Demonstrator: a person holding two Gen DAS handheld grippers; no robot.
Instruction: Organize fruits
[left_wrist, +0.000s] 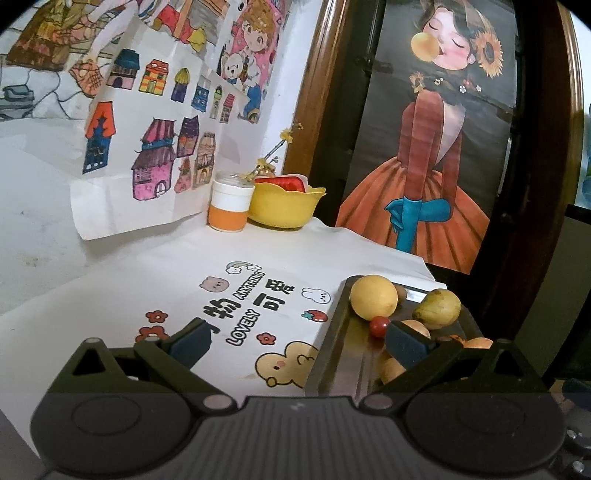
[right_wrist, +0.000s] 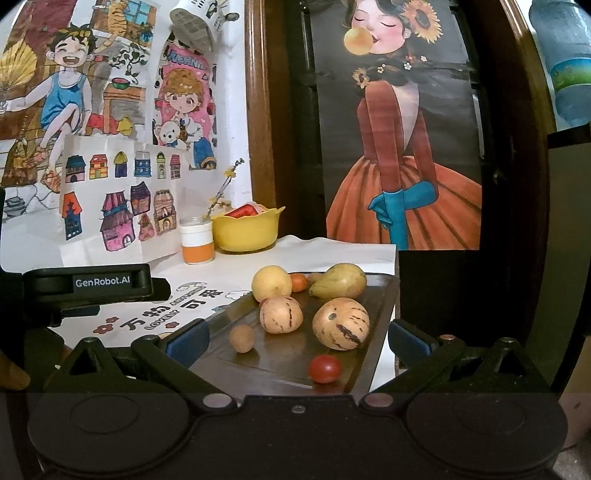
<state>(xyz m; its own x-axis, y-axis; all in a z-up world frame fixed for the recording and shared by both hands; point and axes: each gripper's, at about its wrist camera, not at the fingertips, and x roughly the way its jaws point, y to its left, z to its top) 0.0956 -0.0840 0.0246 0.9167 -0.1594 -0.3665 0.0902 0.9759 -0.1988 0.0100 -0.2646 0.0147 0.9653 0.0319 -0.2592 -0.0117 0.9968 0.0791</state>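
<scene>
A dark metal tray (right_wrist: 229, 354) holds several fruits: a yellow round fruit (right_wrist: 271, 283), a green-yellow pear (right_wrist: 340, 281), two striped pepino melons (right_wrist: 280, 315) (right_wrist: 340, 324), a small tan nut-like fruit (right_wrist: 242, 338), a red cherry tomato (right_wrist: 324, 368) and a small orange fruit (right_wrist: 299, 282). My right gripper (right_wrist: 297, 339) is open, its fingers straddling the tray's near end. My left gripper (left_wrist: 297, 343) is open over the tray's left edge (left_wrist: 332, 332), near the yellow fruit (left_wrist: 373, 297), pear (left_wrist: 437, 306) and a cherry tomato (left_wrist: 379, 326). A yellow bowl (left_wrist: 282, 206) stands at the back.
A white and orange jar (left_wrist: 229, 206) with flower sprigs stands beside the yellow bowl, which holds a red item. The table carries a white printed cloth (left_wrist: 258, 295). Drawings cover the wall at left; a dark wooden frame with a poster rises behind the tray.
</scene>
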